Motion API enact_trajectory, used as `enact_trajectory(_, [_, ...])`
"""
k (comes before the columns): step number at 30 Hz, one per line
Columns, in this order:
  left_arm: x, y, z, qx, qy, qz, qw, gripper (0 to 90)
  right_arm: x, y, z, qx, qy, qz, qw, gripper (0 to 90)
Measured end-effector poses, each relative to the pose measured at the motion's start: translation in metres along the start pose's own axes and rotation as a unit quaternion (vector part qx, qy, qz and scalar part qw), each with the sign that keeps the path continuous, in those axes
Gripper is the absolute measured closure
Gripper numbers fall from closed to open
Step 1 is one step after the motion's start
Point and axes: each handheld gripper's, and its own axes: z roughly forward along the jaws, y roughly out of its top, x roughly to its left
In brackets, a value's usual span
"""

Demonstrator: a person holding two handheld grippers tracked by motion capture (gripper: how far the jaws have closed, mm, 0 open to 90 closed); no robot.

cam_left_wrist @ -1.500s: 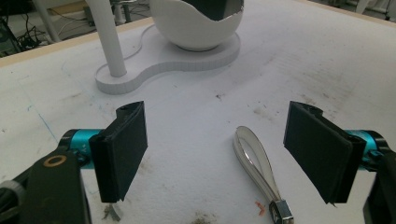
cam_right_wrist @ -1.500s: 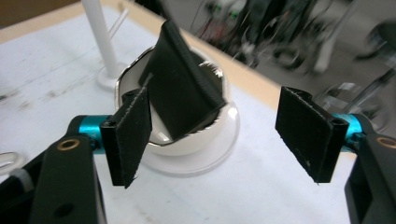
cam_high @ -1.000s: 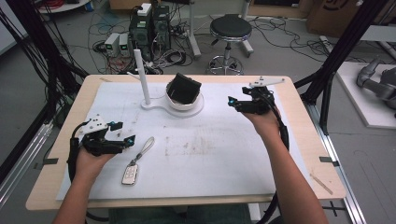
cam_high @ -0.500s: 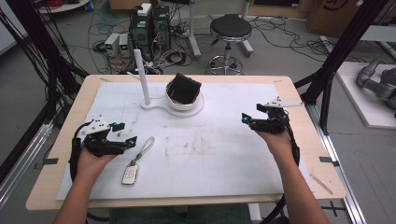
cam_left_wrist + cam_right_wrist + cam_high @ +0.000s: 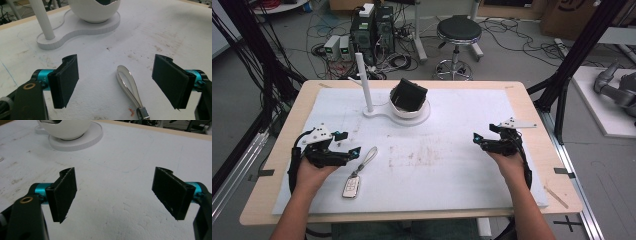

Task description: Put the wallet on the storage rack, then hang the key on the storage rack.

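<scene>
1. High view: the left gripper rests on the scuffed white foam mat, just beside a car key with a grey strap loop. The right gripper sits well apart near the mat's right edge, with bare mat between.
2. Left gripper view: flat black pads stand wide apart and empty; the glossy strap loop lies between them, untouched. The round white stand lies beyond.
3. Right gripper view: the jaws have just been opening and now gape wide over bare mat, holding nothing.

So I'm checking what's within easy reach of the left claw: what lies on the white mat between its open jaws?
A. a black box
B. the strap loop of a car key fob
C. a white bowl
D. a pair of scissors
B: in the left gripper view the strap loop lies on the mat between the left claw's open jaws, untouched by either.
</scene>
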Motion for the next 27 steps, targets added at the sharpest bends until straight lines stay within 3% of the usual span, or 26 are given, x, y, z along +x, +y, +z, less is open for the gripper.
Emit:
enact_trajectory(15, [-0.007, -0.004, 0.001, 0.014, -0.007, 0.005, 0.9999, 21.5, -0.001, 0.001, 0.000, -0.008, 0.000, -0.003, 1.0000, 20.3])
enact_trajectory(27, [-0.014, -0.012, 0.018, 0.065, -0.024, 0.004, 0.9976, 21.5, -0.002, 0.001, 0.001, -0.003, 0.000, -0.002, 1.0000, 20.4])
